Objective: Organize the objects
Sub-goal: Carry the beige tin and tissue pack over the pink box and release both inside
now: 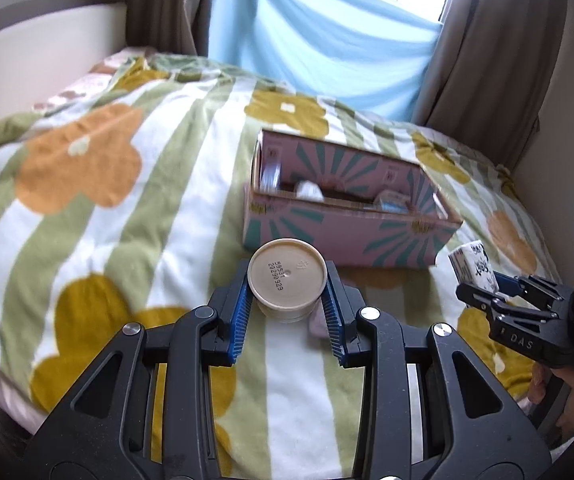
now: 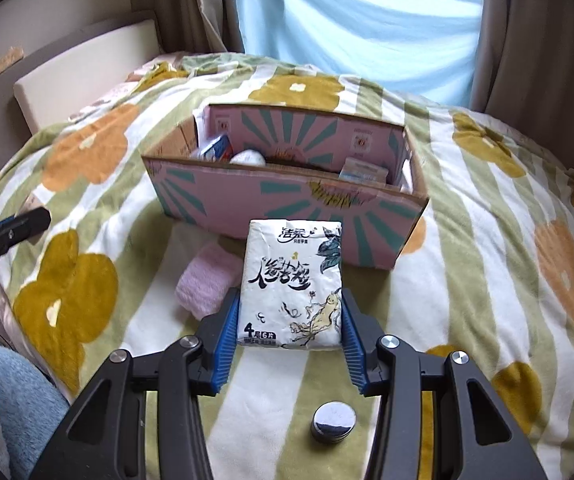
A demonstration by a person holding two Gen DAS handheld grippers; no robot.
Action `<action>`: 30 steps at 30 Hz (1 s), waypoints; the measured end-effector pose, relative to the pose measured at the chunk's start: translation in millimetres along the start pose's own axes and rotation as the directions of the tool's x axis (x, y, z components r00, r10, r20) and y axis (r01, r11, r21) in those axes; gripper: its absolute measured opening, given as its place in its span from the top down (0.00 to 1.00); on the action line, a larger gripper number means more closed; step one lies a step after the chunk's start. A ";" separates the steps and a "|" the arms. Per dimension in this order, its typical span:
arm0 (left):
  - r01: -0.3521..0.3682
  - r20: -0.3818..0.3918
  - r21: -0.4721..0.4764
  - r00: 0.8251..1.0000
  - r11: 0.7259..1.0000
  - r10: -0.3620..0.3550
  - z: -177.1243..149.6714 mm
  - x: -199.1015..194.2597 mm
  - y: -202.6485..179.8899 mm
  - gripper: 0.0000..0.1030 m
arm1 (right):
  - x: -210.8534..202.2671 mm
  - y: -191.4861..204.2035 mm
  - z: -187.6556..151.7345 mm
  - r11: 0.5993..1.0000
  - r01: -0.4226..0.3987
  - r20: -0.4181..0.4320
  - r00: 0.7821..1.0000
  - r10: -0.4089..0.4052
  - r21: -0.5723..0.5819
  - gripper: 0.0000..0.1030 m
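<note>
round tub (image 1: 286, 276) clamped in left tool (image 1: 287, 312), box (image 1: 351, 236) ahead

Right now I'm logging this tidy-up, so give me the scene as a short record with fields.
surface: bed with flowered blanket
left gripper: shut on a round beige container
right gripper: shut on a white tissue pack
box: pink cardboard box, open, already holding several items
loose on blanket: pink cloth, small round metal tin
</note>
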State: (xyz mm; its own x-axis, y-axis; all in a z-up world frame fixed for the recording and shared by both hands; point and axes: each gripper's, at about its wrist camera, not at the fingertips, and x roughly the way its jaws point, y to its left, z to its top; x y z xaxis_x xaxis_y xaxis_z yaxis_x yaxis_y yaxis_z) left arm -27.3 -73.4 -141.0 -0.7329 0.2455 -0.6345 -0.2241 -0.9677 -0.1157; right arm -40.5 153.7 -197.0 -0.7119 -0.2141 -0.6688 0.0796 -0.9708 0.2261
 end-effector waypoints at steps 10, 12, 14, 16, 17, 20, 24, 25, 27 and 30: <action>0.005 0.039 0.076 0.999 0.997 -0.008 86.4 6.5 -11.4 0.71 | -27.6 -21.9 64.1 1.000 0.000 0.071 0.998 -0.001 0.026 0.58; 0.009 0.033 0.089 0.999 0.996 -0.012 100.4 14.6 -14.3 0.71 | -28.6 -26.5 80.2 1.000 0.001 0.078 0.997 -0.003 0.028 0.58; 0.014 0.023 0.104 1.000 0.994 -0.016 113.3 25.7 -18.8 0.71 | -26.6 -31.4 97.1 1.000 0.001 0.082 0.997 -0.004 0.031 0.58; 0.016 0.010 0.122 1.000 0.992 -0.018 125.6 39.2 -23.9 0.71 | -21.5 -35.1 112.1 0.999 0.002 0.080 0.997 -0.004 0.034 0.58; 0.019 0.002 0.132 1.000 0.991 -0.020 131.3 46.5 -27.3 0.71 | -17.5 -36.7 119.7 0.999 0.005 0.075 0.997 -0.007 0.032 0.58; 0.029 -0.027 0.163 0.999 0.986 -0.025 145.9 70.0 -37.3 0.71 | -0.7 -41.5 140.9 1.000 0.006 0.047 0.999 -0.007 0.029 0.58; 0.041 -0.076 0.212 0.997 0.976 -0.026 161.3 106.3 -52.9 0.71 | 29.0 -49.4 159.1 0.999 -0.008 -0.004 1.000 0.008 0.045 0.58; 0.042 -0.088 0.224 0.996 0.974 -0.023 163.5 116.6 -55.9 0.71 | 37.7 -51.3 161.7 0.998 -0.014 -0.016 1.000 0.015 0.053 0.58; 0.047 -0.114 0.244 0.993 0.969 -0.020 167.0 136.5 -61.9 0.71 | 57.0 -55.2 166.4 0.997 -0.021 -0.047 0.999 0.024 0.068 0.58; 0.063 -0.162 0.254 0.987 0.965 -0.022 168.3 167.8 -67.6 0.71 | 82.9 -59.6 170.4 0.997 -0.023 -0.087 0.996 0.030 0.079 0.58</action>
State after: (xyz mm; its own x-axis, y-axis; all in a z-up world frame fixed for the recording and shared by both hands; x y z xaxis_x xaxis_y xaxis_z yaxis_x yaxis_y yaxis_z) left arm -243.2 42.9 -111.1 -0.6143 0.2544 -0.7469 -0.4259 -0.9038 0.0425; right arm -223.2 212.2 -145.3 -0.6457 -0.2521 -0.7208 0.0408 -0.9540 0.2971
